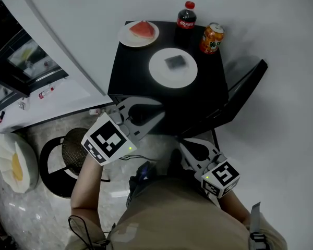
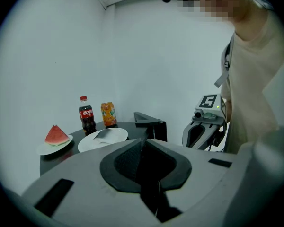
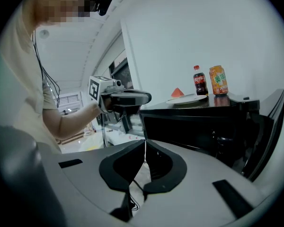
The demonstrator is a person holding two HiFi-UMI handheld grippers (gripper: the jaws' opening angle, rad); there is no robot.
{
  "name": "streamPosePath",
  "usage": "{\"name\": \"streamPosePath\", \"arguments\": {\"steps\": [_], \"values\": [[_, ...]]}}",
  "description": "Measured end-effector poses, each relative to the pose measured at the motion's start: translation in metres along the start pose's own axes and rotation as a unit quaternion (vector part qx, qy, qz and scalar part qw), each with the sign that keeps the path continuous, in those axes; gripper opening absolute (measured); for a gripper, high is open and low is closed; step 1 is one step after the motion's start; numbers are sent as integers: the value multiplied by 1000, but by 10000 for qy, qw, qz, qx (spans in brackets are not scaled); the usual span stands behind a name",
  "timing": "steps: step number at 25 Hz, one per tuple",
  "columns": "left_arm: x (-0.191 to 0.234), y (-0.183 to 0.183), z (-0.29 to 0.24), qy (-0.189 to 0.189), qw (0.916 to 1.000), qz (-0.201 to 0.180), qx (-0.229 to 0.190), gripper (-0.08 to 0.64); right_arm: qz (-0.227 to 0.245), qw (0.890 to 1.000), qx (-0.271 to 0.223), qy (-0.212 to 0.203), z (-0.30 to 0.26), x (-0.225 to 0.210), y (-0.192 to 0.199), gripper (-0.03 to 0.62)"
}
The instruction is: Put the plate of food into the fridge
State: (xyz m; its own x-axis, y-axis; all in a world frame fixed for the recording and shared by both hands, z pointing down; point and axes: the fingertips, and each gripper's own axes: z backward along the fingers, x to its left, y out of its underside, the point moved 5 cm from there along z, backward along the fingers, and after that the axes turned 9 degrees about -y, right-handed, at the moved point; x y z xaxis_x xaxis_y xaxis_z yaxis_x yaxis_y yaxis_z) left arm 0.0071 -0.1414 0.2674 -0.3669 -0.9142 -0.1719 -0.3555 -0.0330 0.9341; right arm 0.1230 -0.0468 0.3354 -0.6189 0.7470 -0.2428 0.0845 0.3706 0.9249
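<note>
Plate of food: two white plates stand on top of the black fridge (image 1: 135, 77). The watermelon plate (image 1: 138, 34) is at the far left corner and the plate with a dark square piece (image 1: 172, 67) is nearer the front. I cannot tell which one the task means.
Fridge door: the door (image 1: 248, 87) hangs open to the right, so the inside looks reachable.
Left gripper: the left gripper (image 2: 143, 143) has its jaws pressed together with nothing between them, and it is well short of the plates.
Right gripper: the right gripper (image 3: 145, 145) is likewise closed and empty, low in front of the fridge.
Step in hand: the approach, I judge. Neither plate has been touched.
Next move: spread one gripper's jaws, pinch a plate by its rim, keep it level and bring it down past the top edge into the opening.
Writing: the cola bottle (image 1: 186, 17) has a red label with white script too small to read. The print on the orange can (image 1: 212, 38) is also illegible.
</note>
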Motion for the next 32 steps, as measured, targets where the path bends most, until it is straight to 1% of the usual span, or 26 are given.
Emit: {"name": "streamPosePath", "arguments": {"steps": [4,5,6,11,15,18,21,24,28,32], "values": [[4,-5,-1,13,10000,-64,-44,21,-80,9999,-21,105,3,-1,1,21],[5,-5,-2,17,10000,-66,-43,63,-121,9998,-14,128,3,-1,2,21],[6,-6,-3,13,10000,-80,-31,124,-142,9998,-17,141,4,-1,2,21],[11,-8,-4,-78,9995,-313,44,218,-75,9999,-26,121,2,0,0,21],[7,-7,-4,132,9985,-473,223,289,-24,10000,36,79,-2,2,1,21],[5,-4,-7,150,9969,-683,351,314,-30,10000,20,50,-3,3,-1,21],[5,-3,-12,69,9952,-897,382,335,-11,10000,-20,43,-5,3,-2,21],[7,-4,-16,-15,9932,-1074,440,342,8,10000,-49,51,-4,3,-3,22],[13,-2,-24,-156,9872,-1455,637,342,-11,9999,-70,79,-3,2,-2,21],[16,4,-36,-103,9795,-1776,948,342,-52,9999,22,85,-1,0,2,21]]}}
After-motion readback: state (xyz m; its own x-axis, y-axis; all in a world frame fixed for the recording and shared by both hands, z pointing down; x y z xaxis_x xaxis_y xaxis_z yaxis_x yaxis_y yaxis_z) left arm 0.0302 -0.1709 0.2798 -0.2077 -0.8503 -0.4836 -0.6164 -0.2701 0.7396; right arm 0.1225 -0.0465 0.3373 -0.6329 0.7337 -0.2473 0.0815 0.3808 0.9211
